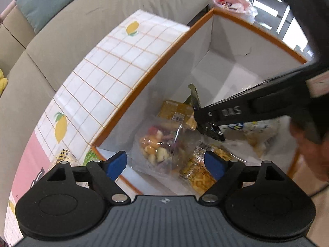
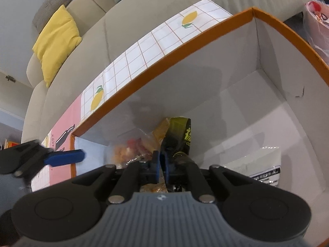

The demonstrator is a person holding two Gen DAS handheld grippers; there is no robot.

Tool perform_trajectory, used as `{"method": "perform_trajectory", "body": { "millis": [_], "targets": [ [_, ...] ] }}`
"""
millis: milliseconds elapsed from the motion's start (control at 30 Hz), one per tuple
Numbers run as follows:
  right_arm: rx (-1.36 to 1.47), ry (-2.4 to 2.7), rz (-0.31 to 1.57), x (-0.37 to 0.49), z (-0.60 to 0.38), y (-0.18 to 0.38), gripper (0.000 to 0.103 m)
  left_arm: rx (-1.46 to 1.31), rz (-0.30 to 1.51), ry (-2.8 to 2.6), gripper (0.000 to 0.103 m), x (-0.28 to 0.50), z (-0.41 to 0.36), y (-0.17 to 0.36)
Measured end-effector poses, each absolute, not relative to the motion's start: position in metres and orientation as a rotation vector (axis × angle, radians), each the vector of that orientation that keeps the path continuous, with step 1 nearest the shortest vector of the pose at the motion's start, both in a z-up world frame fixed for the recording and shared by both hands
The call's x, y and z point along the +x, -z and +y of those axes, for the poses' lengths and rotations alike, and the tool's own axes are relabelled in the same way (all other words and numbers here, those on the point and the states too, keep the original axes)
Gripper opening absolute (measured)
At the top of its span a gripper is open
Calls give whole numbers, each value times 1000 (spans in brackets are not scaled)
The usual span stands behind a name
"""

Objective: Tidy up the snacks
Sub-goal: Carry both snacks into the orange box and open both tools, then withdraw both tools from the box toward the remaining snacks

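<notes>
An open box with an orange rim (image 1: 156, 70) (image 2: 164, 57) and white walls holds several snacks. My left gripper (image 1: 164, 162) hangs open over its near corner, nothing between the blue pads. Below it lie a clear bag of colourful sweets (image 1: 158, 144) and a clear bag of yellow crisps (image 1: 203, 170); a yellow packet (image 1: 176, 113) lies further in. My right gripper (image 1: 202, 123) (image 2: 161, 164) reaches in from the right, its pads nearly together on a dark green snack packet (image 1: 193, 96) (image 2: 181, 135), held upright just above the others. One blue pad (image 2: 63, 157) of the left gripper shows at left.
The box stands on a white grid tablecloth with lemons (image 1: 115, 65) (image 2: 144, 47) beside a beige sofa (image 1: 61, 41) with cushions. A pale bag with a label (image 2: 265, 164) lies at the box's right. A pink plastic bag (image 1: 232, 0) sits beyond the far corner. A hand (image 1: 312, 150) is at right.
</notes>
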State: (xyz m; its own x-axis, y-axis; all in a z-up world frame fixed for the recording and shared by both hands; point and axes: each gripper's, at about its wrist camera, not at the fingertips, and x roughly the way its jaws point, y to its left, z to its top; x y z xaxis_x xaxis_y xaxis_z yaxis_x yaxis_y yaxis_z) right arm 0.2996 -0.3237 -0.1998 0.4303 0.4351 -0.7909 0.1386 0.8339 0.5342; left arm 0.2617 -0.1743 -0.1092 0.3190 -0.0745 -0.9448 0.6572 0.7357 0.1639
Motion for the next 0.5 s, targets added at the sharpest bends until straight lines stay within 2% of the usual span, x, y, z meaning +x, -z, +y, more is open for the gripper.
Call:
{"method": "perform_trajectory", "body": {
  "millis": [33, 100, 333, 500],
  "targets": [
    [580, -192, 1129, 298, -323, 199, 12, 583, 1151, 517, 99, 259, -171, 102],
    [568, -185, 1114, 295, -323, 194, 34, 544, 1146, 522, 99, 253, -164, 89],
    [485, -159, 1072, 275, -319, 172, 39, 393, 1146, 512, 97, 233, -136, 55],
    [425, -154, 1034, 254, -308, 149, 48, 382, 1109, 492, 97, 213, -122, 37]
  ]
}}
